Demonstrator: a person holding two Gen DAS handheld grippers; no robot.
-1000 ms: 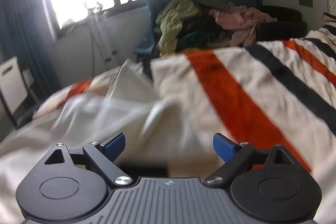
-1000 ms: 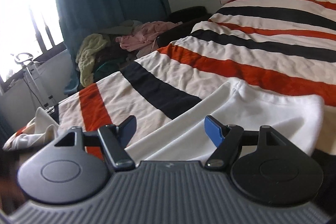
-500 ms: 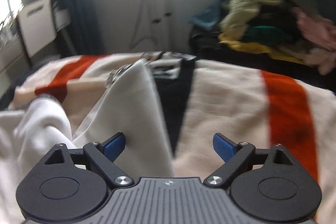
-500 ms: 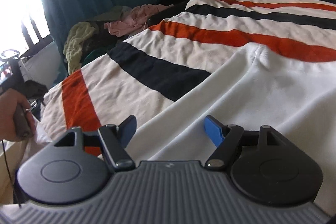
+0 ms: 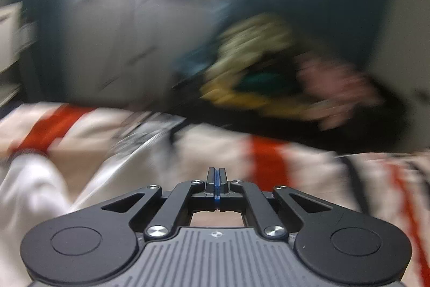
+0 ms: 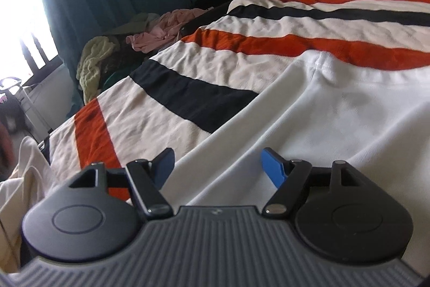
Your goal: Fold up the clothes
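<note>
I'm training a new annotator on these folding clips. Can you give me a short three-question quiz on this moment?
1. True or false: the left gripper has its blue-padded fingers pressed together.
2. What lies under the right gripper? A) white knit garment B) a pink towel C) bare mattress
3. Fill in: the striped blanket on the bed carries cream, black and ____ bands.

Key:
1. True. The blurred left wrist view does not show whether cloth is pinched.
2. A. Its jaws stand open over it.
3. Orange-red.
</note>
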